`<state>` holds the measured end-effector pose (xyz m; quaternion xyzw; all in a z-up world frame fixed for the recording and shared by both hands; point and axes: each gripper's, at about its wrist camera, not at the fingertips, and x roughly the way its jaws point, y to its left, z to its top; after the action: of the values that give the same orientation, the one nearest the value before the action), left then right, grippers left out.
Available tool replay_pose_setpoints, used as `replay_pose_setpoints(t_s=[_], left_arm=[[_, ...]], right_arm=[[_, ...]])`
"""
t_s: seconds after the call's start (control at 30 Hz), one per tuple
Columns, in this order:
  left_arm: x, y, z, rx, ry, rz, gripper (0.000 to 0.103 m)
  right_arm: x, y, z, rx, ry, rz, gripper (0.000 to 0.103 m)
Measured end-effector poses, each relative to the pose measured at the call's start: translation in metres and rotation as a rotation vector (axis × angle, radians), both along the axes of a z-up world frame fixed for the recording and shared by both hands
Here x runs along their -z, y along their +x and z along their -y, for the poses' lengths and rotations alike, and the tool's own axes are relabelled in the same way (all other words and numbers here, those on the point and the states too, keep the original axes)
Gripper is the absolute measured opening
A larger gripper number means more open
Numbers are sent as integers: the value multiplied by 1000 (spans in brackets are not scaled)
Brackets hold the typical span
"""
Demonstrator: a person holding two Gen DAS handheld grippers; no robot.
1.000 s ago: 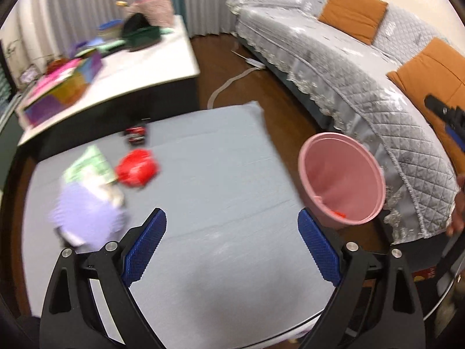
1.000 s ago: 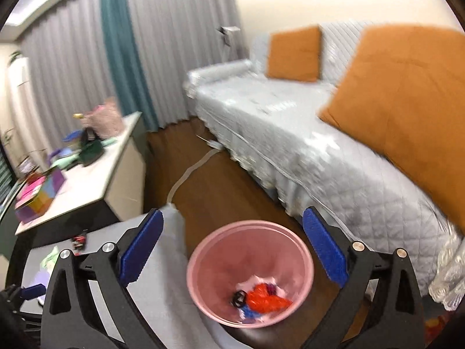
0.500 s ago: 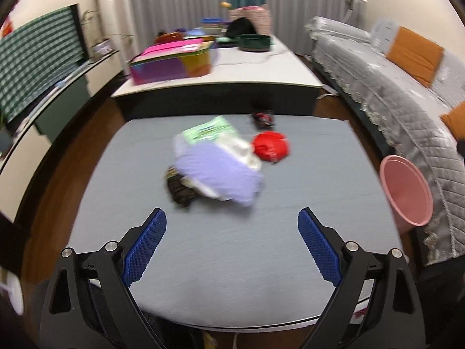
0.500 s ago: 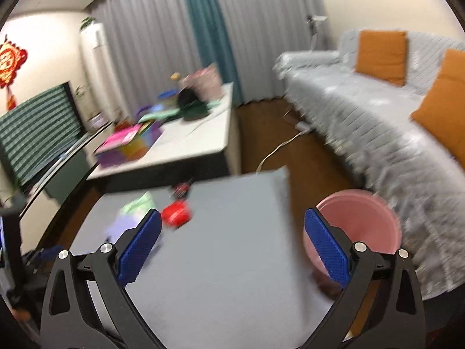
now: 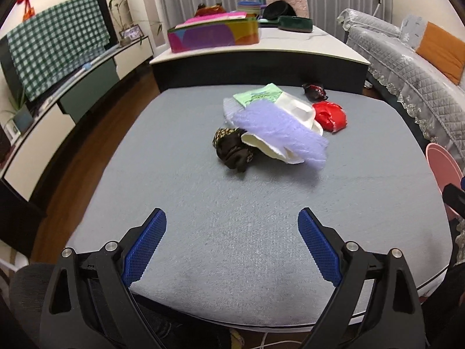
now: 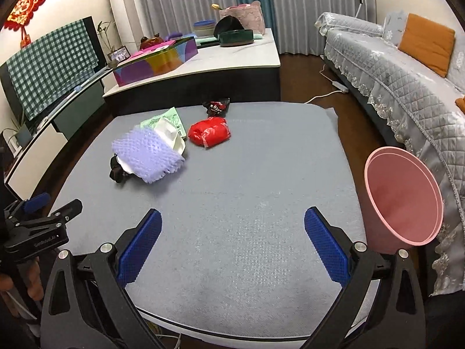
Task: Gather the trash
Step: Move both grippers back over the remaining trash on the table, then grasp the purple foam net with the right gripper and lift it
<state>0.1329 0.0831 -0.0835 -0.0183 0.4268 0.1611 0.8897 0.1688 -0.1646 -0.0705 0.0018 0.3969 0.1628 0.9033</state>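
Observation:
Trash lies in a pile on the grey table [image 5: 232, 232] [image 6: 247, 203]: purple foam netting [image 5: 279, 129] [image 6: 146, 157] over a white tray [image 5: 299, 110] [image 6: 170, 136], a green packet [image 5: 258, 94] [image 6: 167, 119], a dark crumpled wrapper [image 5: 232, 148] [image 6: 117, 171], a red bag [image 5: 331, 115] [image 6: 209, 132] and a black-red wrapper [image 5: 314, 90] [image 6: 216, 106]. A pink bin [image 6: 404, 200] [image 5: 444, 163] stands tilted at the table's right edge. My left gripper [image 5: 232, 247] and right gripper [image 6: 232, 245] are open and empty, near the front edge.
A white-topped table [image 6: 232, 55] behind holds a colourful box [image 5: 213, 35] and bowls. A grey sofa [image 6: 407, 69] with orange cushions runs along the right. A TV cabinet [image 5: 72, 67] with checked cloth is on the left. The left gripper shows in the right wrist view [image 6: 37, 226].
Both grippers swung left, away from the pink bin and sofa, and now face the trash pile across the table. Both stayed open and empty.

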Motion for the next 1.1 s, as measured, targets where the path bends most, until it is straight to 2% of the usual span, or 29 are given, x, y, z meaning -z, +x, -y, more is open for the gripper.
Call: replay_pose_setpoints(t_s=[0.27,0.43,0.6,0.7,0.77,0.9,1.0,1.1], left_arm=[[4,4,-9,-15,-43,-17,89],[-8,8,-30,-75,-34,-84,89],[-51,8,-71,-164,-3,11,89],[-58,11,-86,-206,59,64,89],[-51,13,-95,-238,98,72,89],[-30,22,-110,-237,54,-8,89],[-29,21,-119,-248,35,2,89],[-26,22,-127,-254,7,-11,89]], right_arm=[[8,4,-8,-16,-26,-16,97],[5,9,-13,-26,-30,-16,97],[-5,16,-35,-102,-42,6,97],[-7,27,-65,-169,-65,8,96],[-5,36,-85,-211,-71,3,94],[14,62,-135,-288,-107,-44,76],[31,77,-158,-310,-116,-89,66],[49,87,-176,-320,-146,-108,63]])
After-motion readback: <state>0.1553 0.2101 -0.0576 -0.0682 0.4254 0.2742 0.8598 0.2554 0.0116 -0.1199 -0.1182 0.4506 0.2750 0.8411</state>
